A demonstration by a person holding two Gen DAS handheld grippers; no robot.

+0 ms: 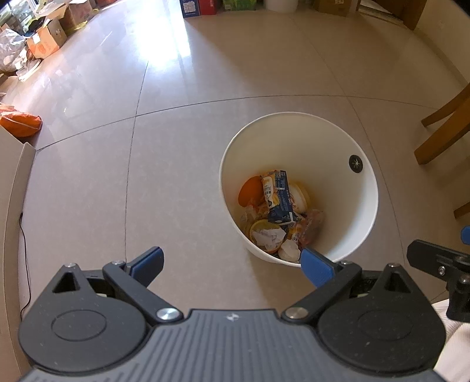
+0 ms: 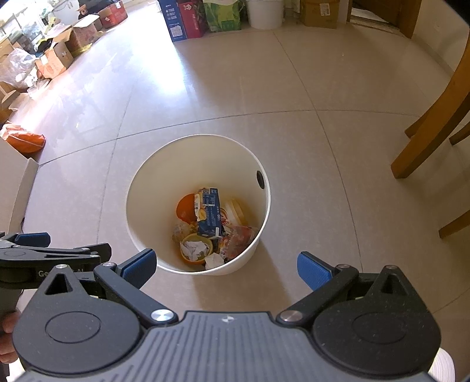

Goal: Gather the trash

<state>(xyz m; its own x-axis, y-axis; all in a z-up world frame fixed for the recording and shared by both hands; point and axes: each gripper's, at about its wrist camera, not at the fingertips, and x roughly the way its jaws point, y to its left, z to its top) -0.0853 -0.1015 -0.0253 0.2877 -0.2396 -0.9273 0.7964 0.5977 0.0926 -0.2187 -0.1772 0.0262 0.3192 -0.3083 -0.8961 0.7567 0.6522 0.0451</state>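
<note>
A white round bin stands on the tiled floor, holding trash: a blue carton, an orange lid, crumpled paper in a yellow cup, and wrappers. My left gripper is open and empty, hovering to the left of the bin, its right finger over the near rim. My right gripper is open and empty, just above the bin's near rim. Each gripper shows at the edge of the other's view.
Wooden chair legs stand to the right. A cardboard panel and an orange bag lie at the left. Open cartons line the far left; boxes and a white bucket stand at the back.
</note>
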